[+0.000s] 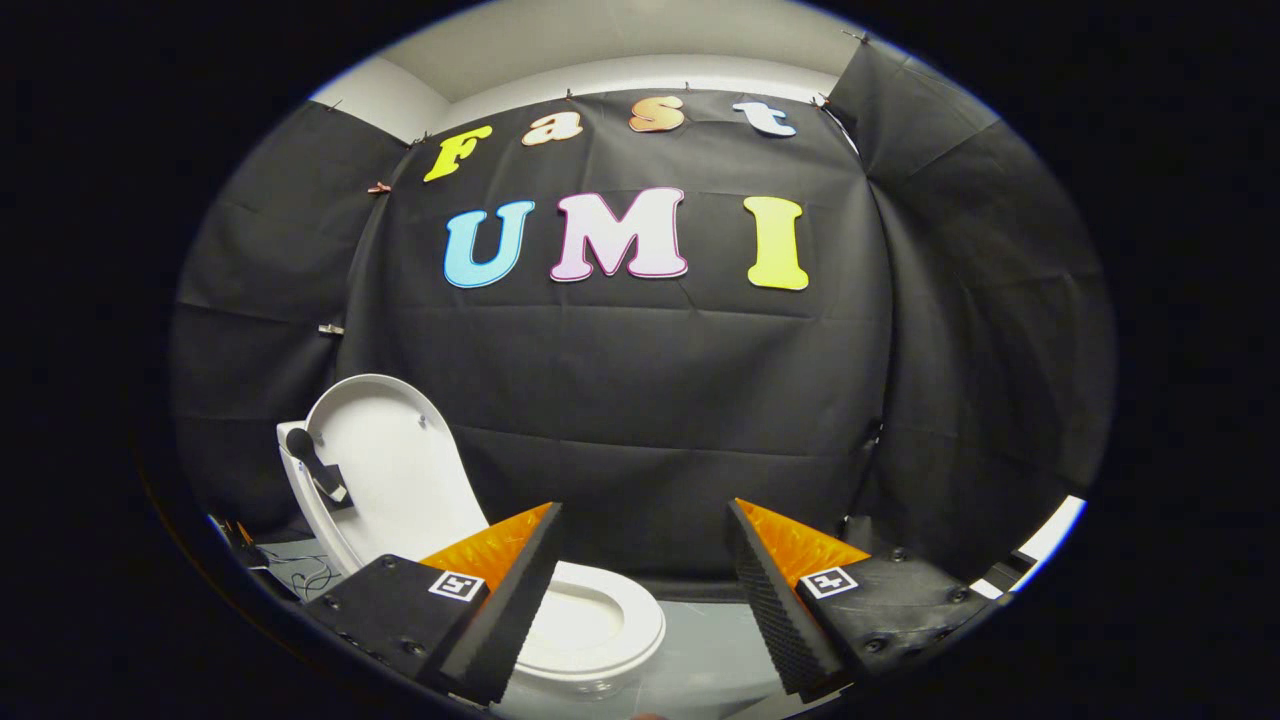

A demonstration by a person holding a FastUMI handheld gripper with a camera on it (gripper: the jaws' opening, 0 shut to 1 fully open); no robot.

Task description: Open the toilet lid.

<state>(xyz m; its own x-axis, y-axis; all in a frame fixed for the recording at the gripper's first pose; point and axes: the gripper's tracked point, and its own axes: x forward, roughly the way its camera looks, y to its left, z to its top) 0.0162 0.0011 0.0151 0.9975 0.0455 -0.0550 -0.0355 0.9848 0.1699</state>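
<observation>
In the gripper view, your gripper [640, 585] was released: its 2 fingers stood wide apart with nothing between them, clear of everything in the scene. The toilet lid [385, 465] was already raised, standing nearly upright and leaning back a little, off to the left beyond the left finger. A small dark handle piece [315, 465] was fixed on the lid's near edge. The seat [600, 625] lay flat below, its ring partly hidden behind the left finger, just ahead of the fingertips and lower than them. The booth's wall [640, 400] hung behind the toilet.

Judging by the lid's stance, the opening itself looked done, and you were at the close of the task, with the tool free of the lid. The next move, if any, asked only that you draw clear without knocking the lid forward, since it seemed to rest against nothing you could see.

You held the tool roughly level, pointed at the wall, well above the seat and to the right of the lid.
</observation>
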